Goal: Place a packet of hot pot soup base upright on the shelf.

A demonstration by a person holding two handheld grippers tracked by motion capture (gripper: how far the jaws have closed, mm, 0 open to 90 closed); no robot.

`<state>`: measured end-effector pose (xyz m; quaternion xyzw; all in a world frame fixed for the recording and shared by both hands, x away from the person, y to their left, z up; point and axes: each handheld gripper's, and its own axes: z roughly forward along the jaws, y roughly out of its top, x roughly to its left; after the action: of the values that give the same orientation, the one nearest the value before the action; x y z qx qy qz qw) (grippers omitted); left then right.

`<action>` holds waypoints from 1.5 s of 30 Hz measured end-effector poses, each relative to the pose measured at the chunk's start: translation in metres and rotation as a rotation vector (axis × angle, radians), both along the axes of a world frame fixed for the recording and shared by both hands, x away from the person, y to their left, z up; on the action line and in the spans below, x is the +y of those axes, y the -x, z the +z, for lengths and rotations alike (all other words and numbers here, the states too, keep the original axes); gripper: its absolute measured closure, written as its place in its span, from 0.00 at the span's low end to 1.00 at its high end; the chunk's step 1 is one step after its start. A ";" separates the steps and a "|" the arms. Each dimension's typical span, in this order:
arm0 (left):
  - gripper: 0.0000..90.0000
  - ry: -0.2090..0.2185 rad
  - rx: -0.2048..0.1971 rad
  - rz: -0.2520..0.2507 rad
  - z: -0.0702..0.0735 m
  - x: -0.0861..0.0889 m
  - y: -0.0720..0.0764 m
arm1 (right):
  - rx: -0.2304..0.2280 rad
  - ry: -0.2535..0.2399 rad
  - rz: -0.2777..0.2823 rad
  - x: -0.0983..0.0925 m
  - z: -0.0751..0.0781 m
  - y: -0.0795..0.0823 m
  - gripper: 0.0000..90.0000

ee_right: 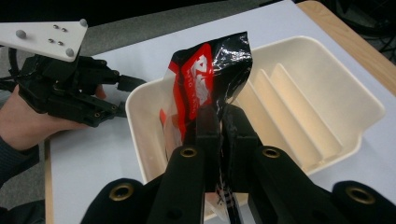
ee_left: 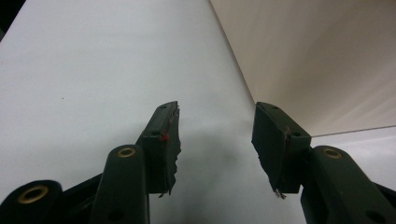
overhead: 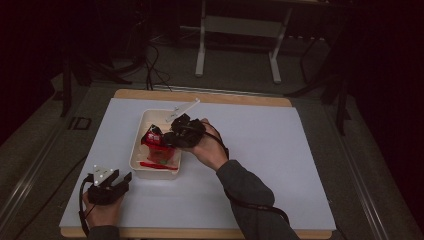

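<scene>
- The right gripper [ee_right: 219,116] has its jaws clamped tight on a shiny red-and-black snack packet [ee_right: 205,79], pinching it by the lower part of the film so the top stands up above the jaws.
- The packet sits over the cream tray [ee_right: 327,93], at the end nearest the left gripper. In the high view it's at the tray's [overhead: 137,145] middle, with something red and flat [overhead: 157,166] lying at the near end. Can't tell what that red thing is.
- I honestly can't tell if the packet is resting on the tray floor or hanging just above it.
- The left gripper [overhead: 107,186] is parked on the counter [overhead: 275,150] just beside the tray's near corner, jaws wide apart and nothing between them. In its own view you just see bare counter [ee_left: 93,70] and the tray's wall [ee_left: 327,56] off to one side.
- What could go wrong, imo: the grip is on thin, slick film, so a quick lift or swing could let the packet slide out of the jaws.
- The tray looks light and nothing is holding it down. If the packet or jaws snag the rim, the whole tray could scoot or tip.
- Squeezing that hard might also crush whatever's inside, or pop the bag.
</scene>
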<state>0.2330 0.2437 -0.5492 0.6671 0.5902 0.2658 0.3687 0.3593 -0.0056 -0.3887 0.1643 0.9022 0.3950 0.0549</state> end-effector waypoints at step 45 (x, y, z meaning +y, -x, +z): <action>0.57 0.004 -0.002 0.004 0.000 0.000 0.000 | 0.023 -0.041 0.005 0.001 -0.007 0.012 0.57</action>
<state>0.2330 0.2434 -0.5493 0.6649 0.5917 0.2662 0.3701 0.3475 -0.0044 -0.3960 0.1677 0.8949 0.4115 0.0404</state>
